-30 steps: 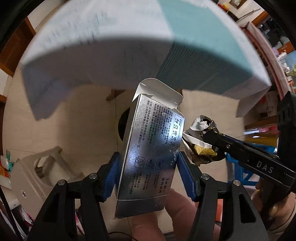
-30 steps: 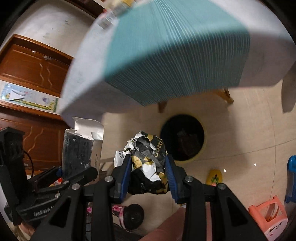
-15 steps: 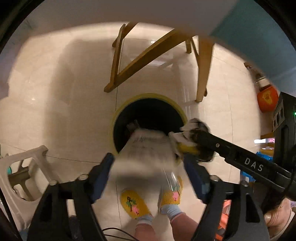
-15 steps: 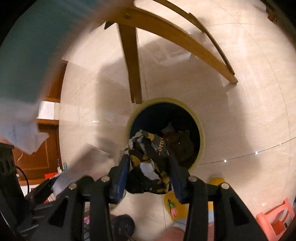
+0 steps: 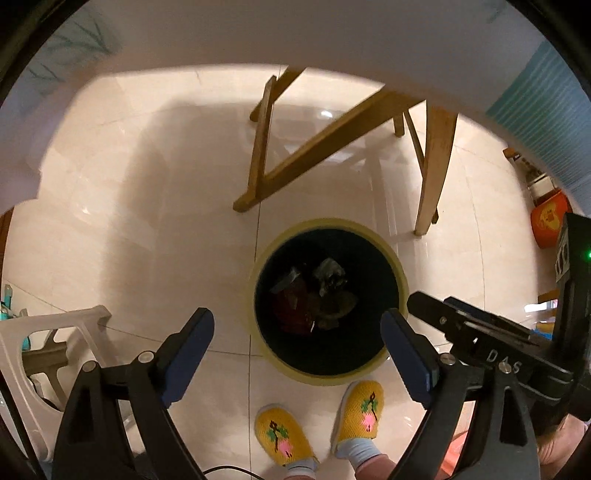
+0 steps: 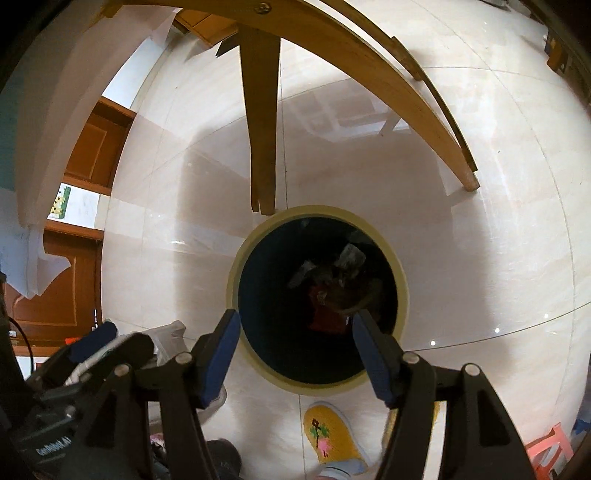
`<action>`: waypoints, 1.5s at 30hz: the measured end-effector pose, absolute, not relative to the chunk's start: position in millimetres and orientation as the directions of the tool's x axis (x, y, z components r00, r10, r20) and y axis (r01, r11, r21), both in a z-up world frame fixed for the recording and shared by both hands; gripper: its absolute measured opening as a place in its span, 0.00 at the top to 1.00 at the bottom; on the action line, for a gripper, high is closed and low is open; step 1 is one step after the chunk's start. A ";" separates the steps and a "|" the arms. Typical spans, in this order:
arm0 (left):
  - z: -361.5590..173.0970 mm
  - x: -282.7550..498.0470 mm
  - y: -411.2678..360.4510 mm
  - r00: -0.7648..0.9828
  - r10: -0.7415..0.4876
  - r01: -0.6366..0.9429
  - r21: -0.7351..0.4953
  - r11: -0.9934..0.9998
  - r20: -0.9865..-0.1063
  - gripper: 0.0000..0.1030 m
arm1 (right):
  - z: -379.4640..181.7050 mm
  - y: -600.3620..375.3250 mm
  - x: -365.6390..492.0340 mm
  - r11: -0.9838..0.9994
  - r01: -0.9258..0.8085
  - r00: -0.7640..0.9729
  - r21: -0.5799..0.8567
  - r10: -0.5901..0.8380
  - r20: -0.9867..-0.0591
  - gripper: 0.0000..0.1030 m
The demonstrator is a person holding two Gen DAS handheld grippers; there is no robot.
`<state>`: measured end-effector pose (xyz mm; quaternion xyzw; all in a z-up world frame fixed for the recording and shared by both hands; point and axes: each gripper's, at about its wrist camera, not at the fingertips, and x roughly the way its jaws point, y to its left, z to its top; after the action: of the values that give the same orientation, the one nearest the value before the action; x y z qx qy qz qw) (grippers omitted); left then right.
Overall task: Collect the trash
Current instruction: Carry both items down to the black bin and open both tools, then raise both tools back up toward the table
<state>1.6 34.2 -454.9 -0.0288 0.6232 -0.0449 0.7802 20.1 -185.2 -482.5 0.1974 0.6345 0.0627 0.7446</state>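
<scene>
Left gripper (image 5: pixel 297 334) pointing steeply down over a round bin (image 5: pixel 400 284) with a yellow rim and black liner, blue pads (image 5: pixel 184 354) spread wide, jaws just been opening, nothing between them. Right gripper (image 6: pixel 295 341) likewise aimed into the same bin (image 6: pixel 404 291), pads (image 6: pixel 218 354) apart, jaws just been opening, empty too. Down in the bin's dark bottom, trash (image 5: pixel 314 295): a crumpled greyish wrapper, a silvery box edge, something red beneath; seen dimmer from the right wrist (image 6: pixel 334 291), details hard to tell apart there. In the left wrist view, right gripper's black body (image 5: pixel 491 343) just beside the left one's right finger, marked "DAS". Bin standing on pale glossy floor tiles (image 5: pixel 147 221), near the wooden legs (image 5: pixel 432 177) of a table draped in white cloth (image 5: pixel 295 33). 2 feet in yellow knitted slippers (image 5: pixel 282 435) just below the bin's rim. White plastic stool (image 5: pixel 48 343) at the left edge.
</scene>
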 end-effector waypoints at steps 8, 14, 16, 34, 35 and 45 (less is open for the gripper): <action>-412.1 -4.0 39.4 0.246 -0.110 0.017 -0.109 0.994 -0.963 0.12 | -445.3 -182.9 15.4 0.920 0.151 0.212 0.361 0.326 -0.921 0.38; -348.7 -9.3 44.2 0.276 -0.090 0.025 -0.086 0.996 -0.957 0.12 | -393.2 -181.6 5.4 0.916 0.143 0.251 0.374 0.332 -0.910 0.38; -322.4 -12.6 45.5 0.288 -0.069 0.026 -0.064 0.998 -0.955 0.12 | -368.7 -181.5 0.1 0.913 0.142 0.264 0.383 0.338 -0.903 0.38; -122.0 -42.3 58.0 0.423 -0.057 0.071 -0.030 0.997 -0.904 0.12 | -132.5 -179.1 -40.2 0.932 0.032 0.455 0.361 0.308 -0.835 0.38; -111.8 -42.6 57.1 0.441 -0.061 0.083 -0.027 0.996 -0.895 0.12 | -120.0 -178.4 -41.2 0.934 0.029 0.473 0.356 0.301 -0.828 0.38; -29.1 -34.7 51.4 0.603 -0.097 0.155 -0.003 0.988 -0.792 0.12 | -50.5 -168.3 -44.7 0.940 0.022 0.611 0.341 0.257 -0.749 0.36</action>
<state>-34.7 51.4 -29.1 0.0328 0.4399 -0.0704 0.8947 -44.7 -168.3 -50.5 0.1601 0.4362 0.0664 0.8830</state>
